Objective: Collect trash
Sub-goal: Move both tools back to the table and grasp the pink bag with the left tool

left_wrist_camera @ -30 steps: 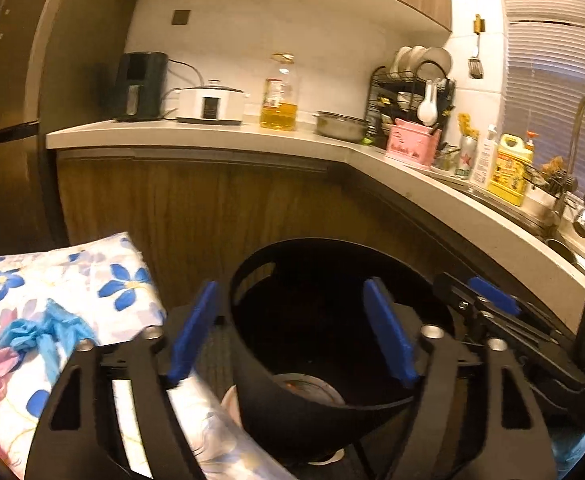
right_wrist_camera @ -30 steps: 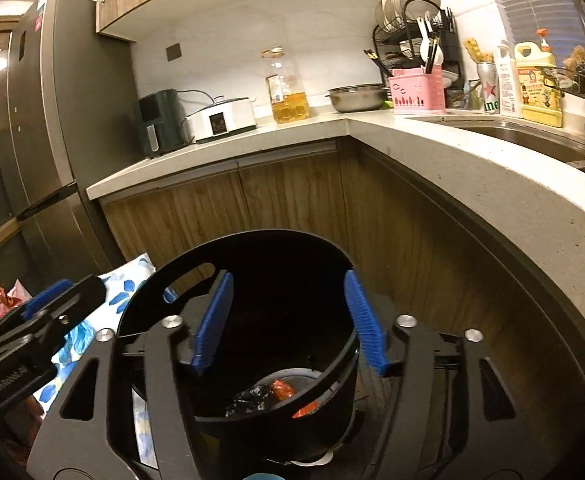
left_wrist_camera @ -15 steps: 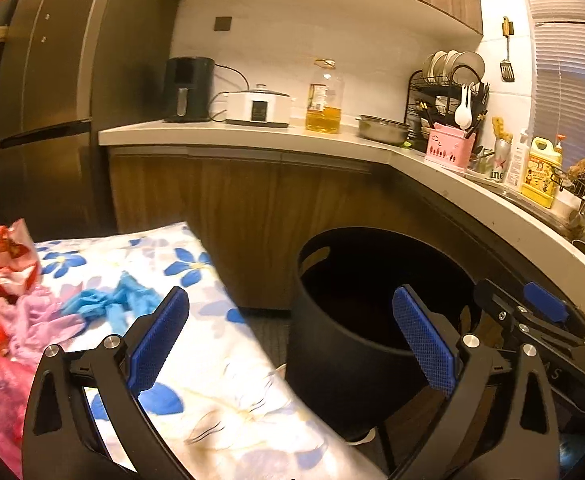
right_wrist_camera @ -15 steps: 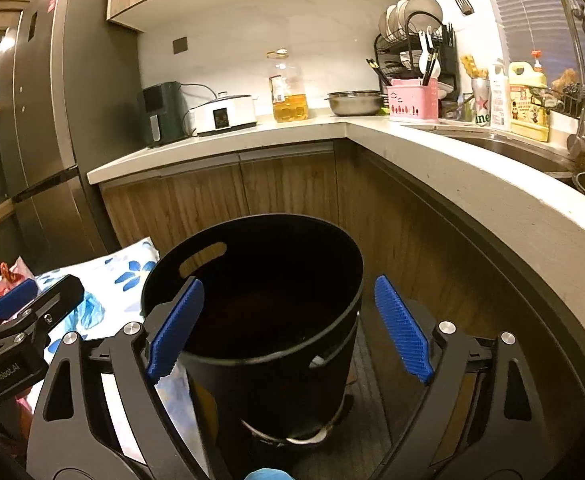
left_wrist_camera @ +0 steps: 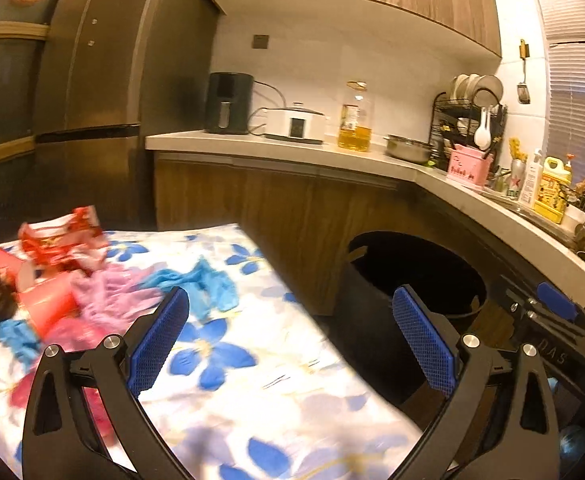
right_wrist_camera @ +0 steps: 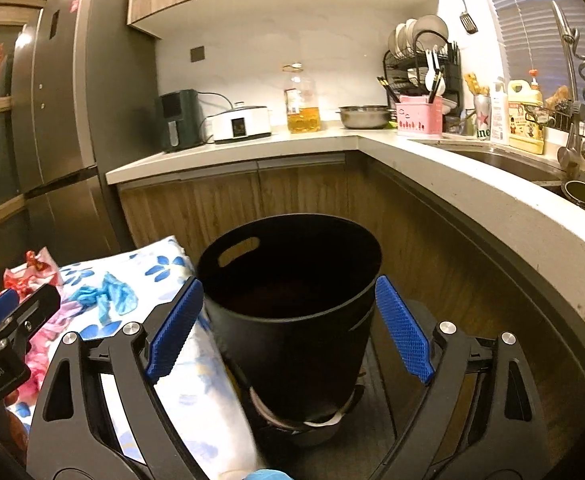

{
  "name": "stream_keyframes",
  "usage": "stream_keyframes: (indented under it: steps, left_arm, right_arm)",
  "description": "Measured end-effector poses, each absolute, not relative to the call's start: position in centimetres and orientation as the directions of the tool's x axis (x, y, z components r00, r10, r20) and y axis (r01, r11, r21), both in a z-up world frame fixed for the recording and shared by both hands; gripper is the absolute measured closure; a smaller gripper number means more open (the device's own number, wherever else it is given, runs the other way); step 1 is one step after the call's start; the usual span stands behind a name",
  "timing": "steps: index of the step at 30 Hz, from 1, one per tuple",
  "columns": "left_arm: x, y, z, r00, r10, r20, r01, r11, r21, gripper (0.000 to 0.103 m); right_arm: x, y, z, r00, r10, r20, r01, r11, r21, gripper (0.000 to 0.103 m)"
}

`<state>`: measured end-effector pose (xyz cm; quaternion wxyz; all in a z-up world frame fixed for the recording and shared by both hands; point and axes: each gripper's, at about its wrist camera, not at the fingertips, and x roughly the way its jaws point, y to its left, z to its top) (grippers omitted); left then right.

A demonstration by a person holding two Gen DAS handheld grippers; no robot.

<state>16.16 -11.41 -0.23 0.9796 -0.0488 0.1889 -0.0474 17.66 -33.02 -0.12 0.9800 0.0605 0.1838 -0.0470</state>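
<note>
Both wrist views low, close, facing the kitchen corner; shared: black bin (left_wrist_camera: 408, 280) (right_wrist_camera: 292, 280), floral cloth (left_wrist_camera: 252, 360) (right_wrist_camera: 196, 392).

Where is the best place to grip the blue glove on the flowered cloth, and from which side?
Probably the raised crumpled middle of the blue glove, coming from above with the open left gripper: it lies limp on the flowered cloth, apart from the red wrapper.
</note>
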Motion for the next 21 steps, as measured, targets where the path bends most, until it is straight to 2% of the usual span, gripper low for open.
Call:
stream_keyframes:
  steps: [12, 21]
  left_arm:
    - [11.4, -3.5, -1.6, 0.925, 0.088, -0.368, -0.136, 0.985, -0.105, 0.006]
    - [11.3, -0.2, -3.6, 0.903, 0.148, -0.404, -0.203, 0.974, -0.097, 0.006]
  right_arm:
    - [15.3, -27.2, -1.1, 0.936, 0.032, -0.349, 0.012, 0.992, 0.124, 0.016]
    - [15.0, -23.7, -2.3, 0.921, 0.101, -0.375, -0.06, 0.991, 0.117, 0.016]
